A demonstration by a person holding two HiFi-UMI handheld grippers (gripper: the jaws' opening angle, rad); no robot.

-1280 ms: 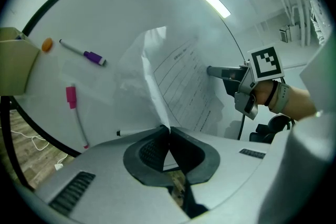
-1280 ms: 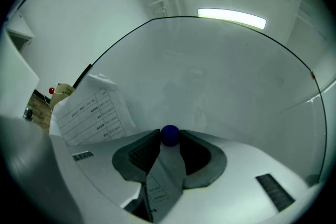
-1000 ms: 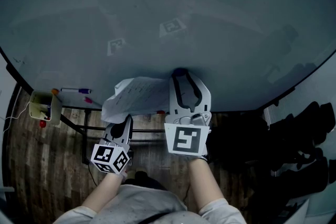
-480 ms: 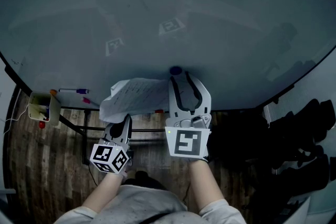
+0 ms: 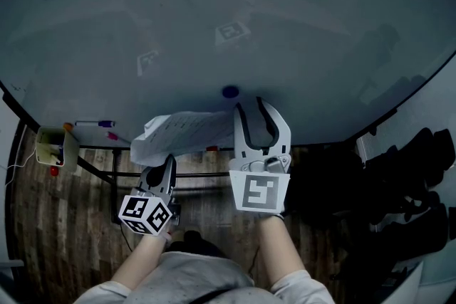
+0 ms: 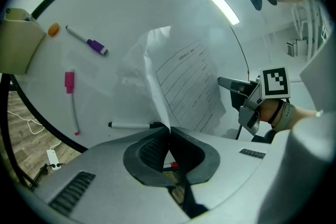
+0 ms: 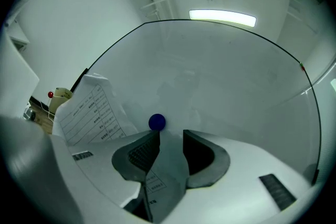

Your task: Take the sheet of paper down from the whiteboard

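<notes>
Left gripper view shows the left gripper pinched shut on an edge of the sheet of paper, probably to keep it from dropping off the whiteboard, while the right gripper has its jaws apart, seemingly not pressing, around the other corner just below the blue magnet.

Left tool and right tool are pale grey with black pads and black-and-white marker cubes. Light grey sleeves show at the bottom edge.

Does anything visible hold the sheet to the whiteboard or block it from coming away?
Nothing visible does. The blue magnet sits on bare whiteboard, apparently clear of the sheet, which the left gripper pinches; a corner lies between the right gripper's open jaws.
</notes>
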